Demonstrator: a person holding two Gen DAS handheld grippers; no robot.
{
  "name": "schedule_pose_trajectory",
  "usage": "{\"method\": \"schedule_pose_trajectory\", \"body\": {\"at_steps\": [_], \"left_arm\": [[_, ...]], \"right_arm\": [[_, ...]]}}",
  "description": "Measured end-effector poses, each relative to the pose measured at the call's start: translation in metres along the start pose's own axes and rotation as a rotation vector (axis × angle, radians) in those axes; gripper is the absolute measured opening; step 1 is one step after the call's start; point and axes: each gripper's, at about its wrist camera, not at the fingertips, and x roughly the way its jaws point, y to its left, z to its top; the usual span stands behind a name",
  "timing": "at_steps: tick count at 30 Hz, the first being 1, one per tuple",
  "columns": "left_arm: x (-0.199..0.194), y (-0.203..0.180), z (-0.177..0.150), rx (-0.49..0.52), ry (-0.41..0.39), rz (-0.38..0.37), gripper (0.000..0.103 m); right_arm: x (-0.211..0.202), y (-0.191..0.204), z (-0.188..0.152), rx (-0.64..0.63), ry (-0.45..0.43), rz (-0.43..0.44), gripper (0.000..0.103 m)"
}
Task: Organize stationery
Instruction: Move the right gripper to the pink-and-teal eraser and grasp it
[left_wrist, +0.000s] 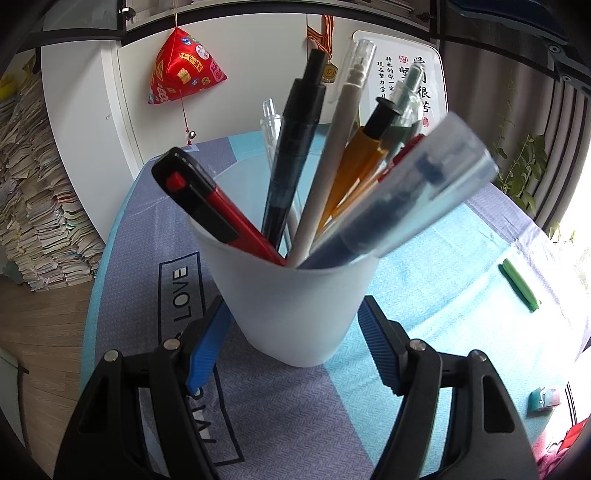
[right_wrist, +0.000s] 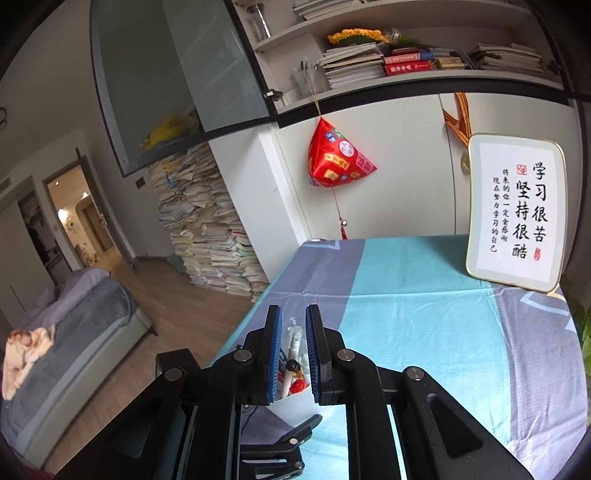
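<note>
A frosted white pen cup (left_wrist: 295, 306) stands on the striped cloth, holding several pens and a red and black utility knife (left_wrist: 214, 201). My left gripper (left_wrist: 293, 332) is open, its blue pads on either side of the cup's base, not clearly touching. A large clear-capped pen (left_wrist: 413, 199) looks blurred in the cup. My right gripper (right_wrist: 291, 350) hovers above the cup (right_wrist: 295, 402), jaws slightly apart with nothing between them. A green marker (left_wrist: 519, 284) lies on the cloth at the right.
A framed calligraphy sign (right_wrist: 515, 210) stands at the table's back right. A small tape roll (left_wrist: 545, 397) lies near the right edge. A red ornament (right_wrist: 338, 155) hangs on the cabinet. Book stacks (right_wrist: 207, 236) and a bed (right_wrist: 74, 325) are left of the table.
</note>
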Motion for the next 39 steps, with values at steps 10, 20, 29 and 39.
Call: {"method": "schedule_pose_trajectory", "body": {"at_steps": [10,20,29,39], "left_arm": [[0.000,0.000,0.000,0.001,0.001,0.001,0.071],[0.002,0.002,0.001,0.004,0.016,0.002,0.071],[0.005,0.000,0.000,0.002,0.026,-0.001,0.071],[0.007,-0.004,0.002,0.013,0.033,0.014,0.071]], "right_arm": [[-0.021,-0.017,-0.068,-0.203,0.322,-0.088,0.014],[-0.066,-0.058,-0.163,-0.169,0.484,-0.098,0.038],[-0.083,-0.063,-0.194,-0.188,0.494,-0.074,0.038],[-0.070,-0.058,-0.175,-0.216,0.421,-0.154,0.020]]}}
